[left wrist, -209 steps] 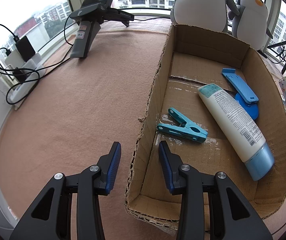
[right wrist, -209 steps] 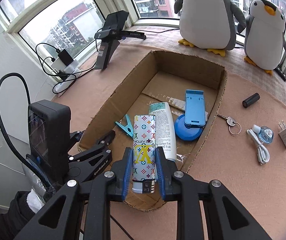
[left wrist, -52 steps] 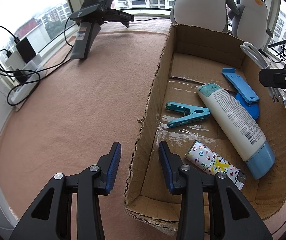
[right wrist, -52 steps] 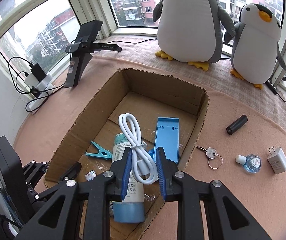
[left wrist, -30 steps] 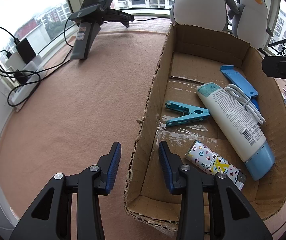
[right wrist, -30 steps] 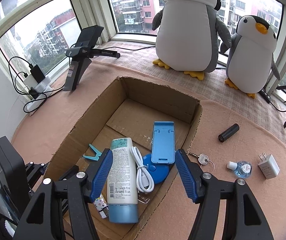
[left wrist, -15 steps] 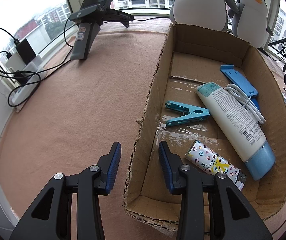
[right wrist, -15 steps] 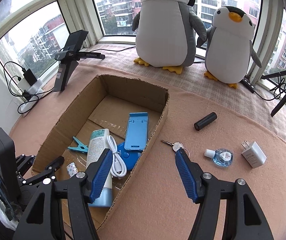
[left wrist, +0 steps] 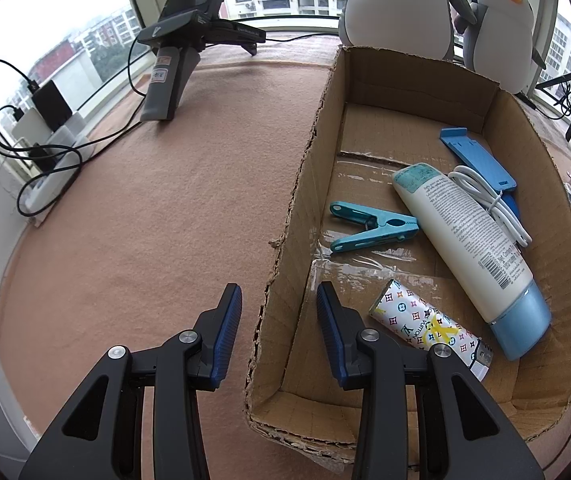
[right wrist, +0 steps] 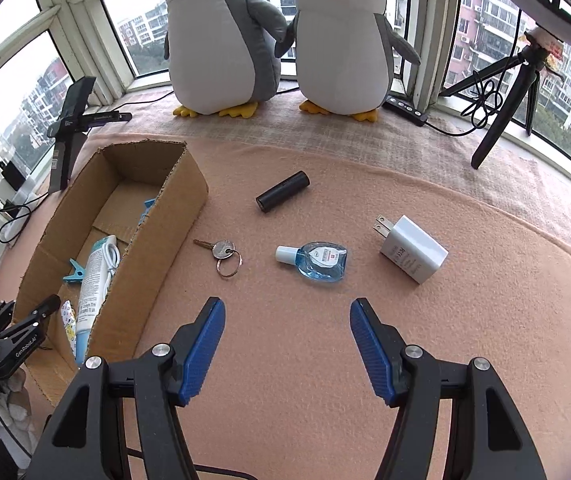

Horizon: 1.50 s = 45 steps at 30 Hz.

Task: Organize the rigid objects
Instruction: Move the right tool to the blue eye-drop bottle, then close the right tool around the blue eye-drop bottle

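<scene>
On the left, a spare handheld gripper (left wrist: 183, 46) stands on the pink-brown cloth-covered table (left wrist: 145, 200), near a power strip with cables (left wrist: 41, 148) by the window. The left gripper (left wrist: 278, 326) sits low at the near left corner of an open cardboard box (left wrist: 305, 168). Its blue-padded jaws are partly apart, one on each side of the box's left wall, with a gap on both sides; they hold nothing.

Inside the box, from left to right: a teal clothespin (left wrist: 369, 226) lies flat, its tip close to a white lotion tube (left wrist: 465, 236) with a pale blue cap. A patterned white lighter (left wrist: 425, 322) lies nearer the gripper. A coiled white cable (left wrist: 493, 204) rests on the tube and on a blue phone stand (left wrist: 479, 160) toward the right wall. Two plush penguins (left wrist: 401, 4) stand behind the box at the window.

In the right wrist view, the right gripper (right wrist: 287, 340) hovers over bare cloth right of the box, its jaws spread wide and empty. Ahead of it on the cloth, well apart from each other, lie a key on a ring (right wrist: 221, 250), a black cylinder (right wrist: 282, 191) farther back, a small blue bottle (right wrist: 317, 260) with a white cap, and a white charger plug (right wrist: 411, 250). A black tripod (right wrist: 513, 92) stands at the far right by the window.
</scene>
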Each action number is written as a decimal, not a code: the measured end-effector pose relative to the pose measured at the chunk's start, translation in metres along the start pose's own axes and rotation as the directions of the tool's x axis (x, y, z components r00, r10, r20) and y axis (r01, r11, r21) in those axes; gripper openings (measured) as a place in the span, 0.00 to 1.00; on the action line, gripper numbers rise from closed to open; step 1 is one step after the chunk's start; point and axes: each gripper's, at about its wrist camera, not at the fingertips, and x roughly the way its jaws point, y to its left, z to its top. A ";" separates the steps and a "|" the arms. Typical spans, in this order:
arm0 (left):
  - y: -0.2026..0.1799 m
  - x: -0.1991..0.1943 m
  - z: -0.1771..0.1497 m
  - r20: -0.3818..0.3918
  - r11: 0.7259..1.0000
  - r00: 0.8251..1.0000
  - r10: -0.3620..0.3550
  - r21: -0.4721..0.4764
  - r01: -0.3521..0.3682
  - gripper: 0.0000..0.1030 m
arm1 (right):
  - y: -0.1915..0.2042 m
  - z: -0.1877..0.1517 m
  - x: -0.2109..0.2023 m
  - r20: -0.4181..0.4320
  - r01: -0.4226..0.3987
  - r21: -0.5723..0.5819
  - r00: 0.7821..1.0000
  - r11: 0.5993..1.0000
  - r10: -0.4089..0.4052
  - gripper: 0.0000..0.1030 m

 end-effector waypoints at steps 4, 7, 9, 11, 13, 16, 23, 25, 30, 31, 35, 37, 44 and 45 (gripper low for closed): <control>0.000 0.000 0.000 -0.001 1.000 1.000 0.004 0.004 -0.004 0.36 | -0.010 0.003 0.013 -0.020 -0.018 0.011 1.000 1.000 0.018 0.59; 0.000 0.000 0.000 -0.002 1.000 1.000 0.006 0.004 -0.006 0.36 | -0.013 0.007 0.024 -0.036 -0.018 0.008 0.999 1.000 0.019 0.59; 0.000 -0.001 0.000 -0.002 1.000 1.000 0.008 0.005 -0.008 0.36 | -0.015 0.010 0.032 -0.052 -0.015 0.016 0.999 1.000 0.016 0.59; 0.000 -0.001 0.000 -0.001 1.000 1.000 0.012 0.006 -0.012 0.36 | -0.016 0.013 0.038 -0.061 -0.022 0.034 0.998 0.999 0.024 0.59; -0.002 0.000 0.001 0.001 1.000 1.000 0.019 0.009 -0.019 0.36 | -0.017 0.017 0.044 -0.065 -0.016 0.058 0.998 0.998 0.020 0.60; -0.002 0.000 0.001 0.002 1.000 1.000 0.024 0.011 -0.024 0.36 | -0.019 0.023 0.055 -0.076 -0.017 0.106 0.997 0.994 0.026 0.60; -0.002 0.000 0.002 0.000 1.000 1.000 0.021 0.007 -0.021 0.36 | -0.014 0.032 0.074 -0.111 0.026 0.117 0.994 0.993 -0.013 0.61; -0.003 0.000 0.002 -0.001 1.000 1.000 0.020 0.006 -0.020 0.36 | -0.013 0.035 0.078 -0.112 0.042 0.109 0.993 0.993 -0.030 0.61; -0.002 0.001 0.002 -0.001 1.000 1.000 0.016 0.002 -0.016 0.36 | -0.008 0.038 0.082 -0.118 0.075 0.084 0.991 0.994 -0.065 0.61; -0.002 0.001 0.002 -0.001 1.000 1.000 0.014 0.000 -0.014 0.36 | -0.007 0.038 0.082 -0.119 0.082 0.076 0.990 0.994 -0.073 0.61; -0.001 0.000 0.002 -0.001 1.000 1.000 0.012 -0.001 -0.012 0.36 | -0.003 0.036 0.083 -0.123 0.111 0.044 0.987 0.993 -0.105 0.60; -0.001 0.000 0.002 -0.001 1.000 1.000 0.012 -0.002 -0.012 0.36 | -0.001 0.036 0.084 -0.123 0.129 0.025 0.985 0.991 -0.125 0.57; -0.001 0.000 0.002 -0.002 1.000 1.000 0.011 -0.005 -0.011 0.36 | 0.003 0.035 0.082 -0.123 0.130 -0.001 0.984 0.991 -0.129 0.51; -0.001 0.000 0.002 -0.002 1.000 1.000 0.011 -0.005 -0.011 0.36 | 0.003 0.035 0.081 -0.123 0.126 -0.002 0.985 0.992 -0.125 0.51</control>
